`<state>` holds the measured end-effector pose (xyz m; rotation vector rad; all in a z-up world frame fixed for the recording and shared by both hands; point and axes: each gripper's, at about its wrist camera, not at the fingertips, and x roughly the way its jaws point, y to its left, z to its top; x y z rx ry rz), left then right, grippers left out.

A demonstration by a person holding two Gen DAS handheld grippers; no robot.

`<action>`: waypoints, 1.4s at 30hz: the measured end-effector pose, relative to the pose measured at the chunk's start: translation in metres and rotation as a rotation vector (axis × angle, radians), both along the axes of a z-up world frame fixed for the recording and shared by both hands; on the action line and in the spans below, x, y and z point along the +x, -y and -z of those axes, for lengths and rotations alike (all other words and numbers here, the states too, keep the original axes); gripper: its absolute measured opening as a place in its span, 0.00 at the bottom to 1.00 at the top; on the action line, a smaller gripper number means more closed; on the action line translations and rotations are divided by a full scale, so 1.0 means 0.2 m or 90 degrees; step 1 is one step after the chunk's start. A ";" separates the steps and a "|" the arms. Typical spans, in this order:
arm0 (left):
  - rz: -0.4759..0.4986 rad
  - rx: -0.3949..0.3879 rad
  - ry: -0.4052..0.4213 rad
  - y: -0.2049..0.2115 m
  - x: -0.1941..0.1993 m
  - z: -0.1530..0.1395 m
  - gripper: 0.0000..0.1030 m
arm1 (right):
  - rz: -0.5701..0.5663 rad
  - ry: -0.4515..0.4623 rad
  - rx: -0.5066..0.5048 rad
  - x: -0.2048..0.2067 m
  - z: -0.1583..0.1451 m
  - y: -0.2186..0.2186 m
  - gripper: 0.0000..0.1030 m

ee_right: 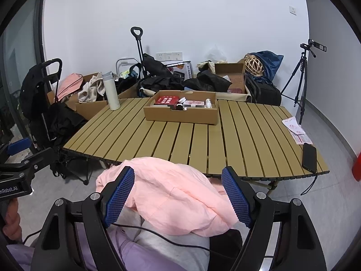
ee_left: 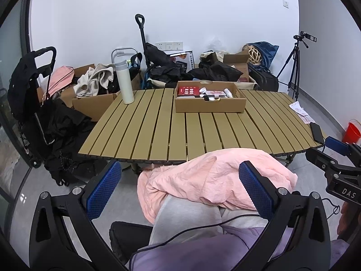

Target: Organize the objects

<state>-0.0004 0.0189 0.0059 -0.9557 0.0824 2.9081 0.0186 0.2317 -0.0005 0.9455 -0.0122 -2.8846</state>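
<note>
Both grippers low over the lap, jaws wide, nothing held: left gripper (ee_left: 180, 189), right gripper (ee_right: 178, 196). Pink cloth (ee_right: 171, 189) lies bunched on the knees btwn the pads; looks soft, light, floppy, so pinch a thick fold, not an edge. Beyond: slat table (ee_left: 158, 131), then cardboard box (ee_left: 209, 107) w/ small rigid items, probably light.

Both the left gripper (ee_left: 179, 188) and the right gripper (ee_right: 178, 195) have black frames with silver screws and blue, grid-textured pads (ee_left: 103, 192). White lettering marks their housings. The person wears a lilac sleeve (ee_right: 140, 255) and grey trousers (ee_left: 187, 219), crossed by a black cable (ee_right: 171, 241).
</note>
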 end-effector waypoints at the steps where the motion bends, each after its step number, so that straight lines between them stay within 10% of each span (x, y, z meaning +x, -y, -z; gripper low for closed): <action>1: -0.001 0.000 0.000 0.00 0.00 0.00 1.00 | 0.001 0.000 0.000 0.00 0.00 0.00 0.81; 42: 0.002 -0.008 0.005 0.00 0.00 0.00 1.00 | 0.007 0.006 -0.006 -0.01 0.02 -0.01 0.81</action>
